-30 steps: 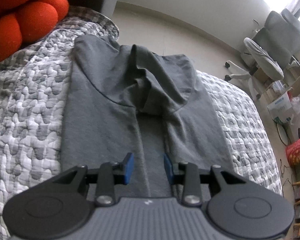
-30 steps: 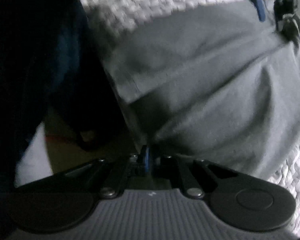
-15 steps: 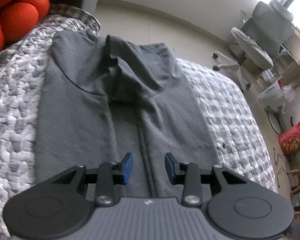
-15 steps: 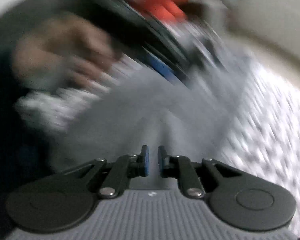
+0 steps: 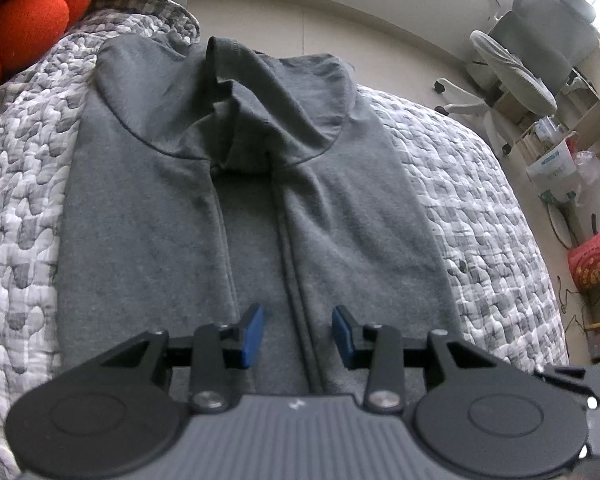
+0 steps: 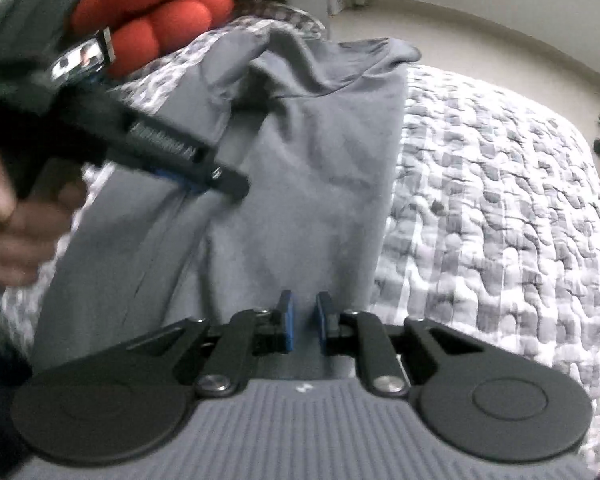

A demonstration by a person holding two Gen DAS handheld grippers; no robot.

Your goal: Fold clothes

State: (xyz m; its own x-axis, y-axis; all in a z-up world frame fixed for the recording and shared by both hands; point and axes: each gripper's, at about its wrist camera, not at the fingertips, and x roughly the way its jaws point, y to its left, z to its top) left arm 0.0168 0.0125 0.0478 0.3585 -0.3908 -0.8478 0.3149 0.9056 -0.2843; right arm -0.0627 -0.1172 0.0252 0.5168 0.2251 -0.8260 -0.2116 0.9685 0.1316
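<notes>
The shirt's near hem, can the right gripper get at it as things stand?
Probably yes. The right gripper hangs just over the near end of the shirt with its jaws slightly apart and nothing between them, having just been opening. The left gripper sits off to one side, further up.

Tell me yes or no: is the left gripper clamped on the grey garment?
No, the left gripper stands open above the grey garment, fingers apart.

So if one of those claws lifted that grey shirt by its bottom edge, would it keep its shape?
Probably not. The grey shirt already bunches and creases near its collar, so it looks soft and would likely droop. Its side panels are only folded loosely inward, so they may fall open. It looks thin, so likely light.
</notes>
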